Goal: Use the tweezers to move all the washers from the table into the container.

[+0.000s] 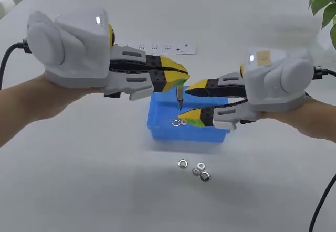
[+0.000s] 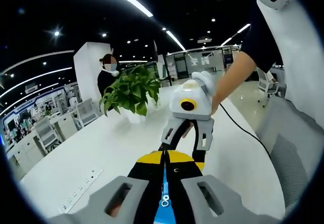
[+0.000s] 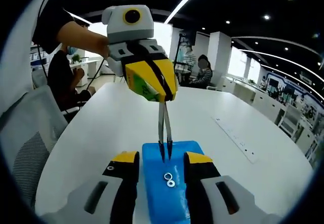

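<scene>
My left gripper (image 1: 181, 77) is shut on slim metal tweezers (image 1: 180, 97) that point down over the blue container (image 1: 210, 132). Their tips (image 3: 164, 155) hang just above its floor with no washer between them. Two washers (image 1: 178, 123) lie inside the container, also seen between my right jaws (image 3: 168, 180). Several more washers (image 1: 198, 170) lie in a small cluster on the white table in front of the container. My right gripper (image 1: 187, 104) stands open beside the container, its jaws on either side of the tweezer tips, holding nothing. The left gripper view looks along its shut jaws (image 2: 164, 155) at the right gripper (image 2: 190, 105).
A white power strip (image 1: 163, 47) lies on the table behind the container. Green plant leaves (image 1: 315, 1) hang over the far right corner. Black cables trail from both grippers. People sit at desks in the background (image 3: 202, 72).
</scene>
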